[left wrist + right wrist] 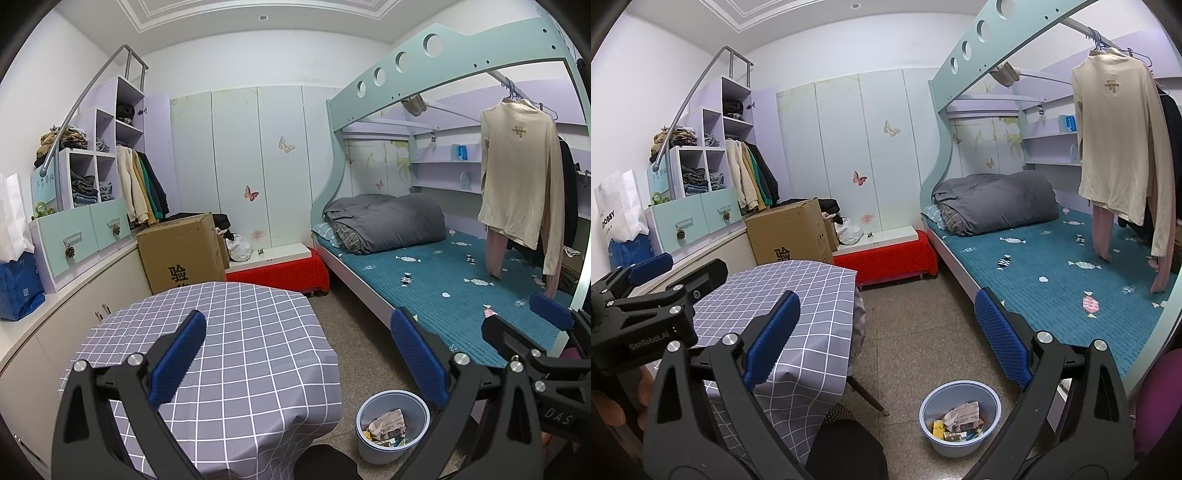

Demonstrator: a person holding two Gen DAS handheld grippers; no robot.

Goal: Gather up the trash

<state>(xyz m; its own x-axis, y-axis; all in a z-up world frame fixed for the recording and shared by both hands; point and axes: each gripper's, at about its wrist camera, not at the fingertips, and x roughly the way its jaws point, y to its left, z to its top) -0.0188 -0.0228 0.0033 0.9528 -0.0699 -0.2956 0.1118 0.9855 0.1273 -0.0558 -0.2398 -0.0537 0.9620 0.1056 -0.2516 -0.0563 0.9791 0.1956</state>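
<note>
Below both claws, a trash-filled bin (pixel 959 419) sits on the floor.
Left claw (pixel 297 360) and right claw (pixel 886 341) gape empty; the right hangs nearer.

Bin (pixel 960 421): lower contents buried under crumpled paper (pixel 962 410), small items unidentifiable. Cardboard box (pixel 183 251): printing half-hidden behind table (pixel 229 332). Hanging garments (pixel 517 184): cropped at right edge.

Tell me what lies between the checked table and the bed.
Bare speckled floor, with the blue trash bin standing at its near end; the right wrist view shows it best.
</note>
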